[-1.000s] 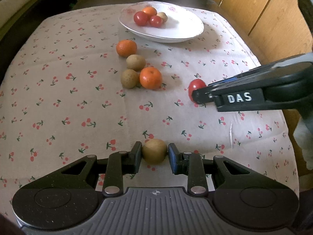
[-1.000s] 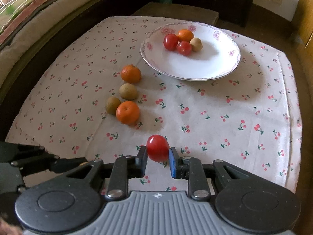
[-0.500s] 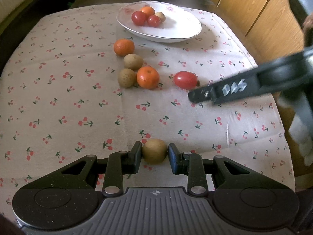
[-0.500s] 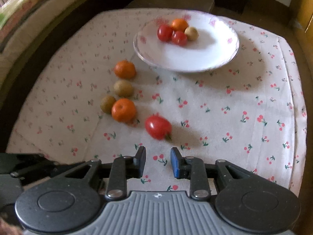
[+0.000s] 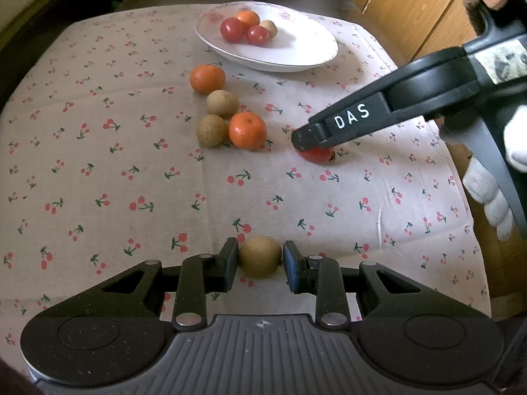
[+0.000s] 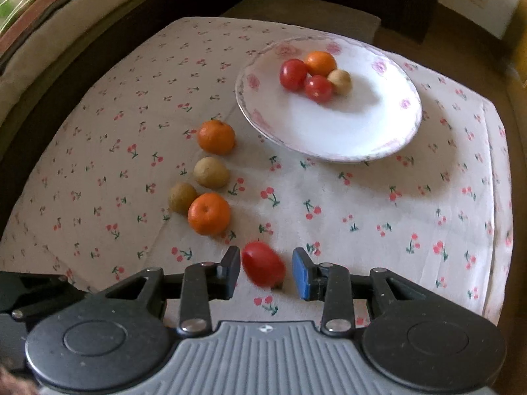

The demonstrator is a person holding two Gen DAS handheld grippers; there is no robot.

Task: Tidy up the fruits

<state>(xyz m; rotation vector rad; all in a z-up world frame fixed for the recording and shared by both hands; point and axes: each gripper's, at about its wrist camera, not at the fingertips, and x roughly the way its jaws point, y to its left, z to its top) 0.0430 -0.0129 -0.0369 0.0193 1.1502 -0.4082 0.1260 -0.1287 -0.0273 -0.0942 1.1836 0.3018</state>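
Tomato (image 6: 263, 263) lies loose on the cloth (image 6: 362, 214) between the just-opened jaws of the right gripper (image 6: 266, 271), toward the near edge; a brown fruit (image 5: 260, 256) is clamped in the left gripper (image 5: 260, 265); four fruits sit in the plate (image 6: 346, 138), four are left beside it

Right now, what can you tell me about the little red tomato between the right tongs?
The red tomato is small, smooth, shiny and egg-shaped. It lies on its side on the cherry-print tablecloth, just below and to the right of the nearest orange. It sits between the fingers of the right tongs, which have just been opening, with a clear gap on the blue-padded side. It looks a bit blurred.
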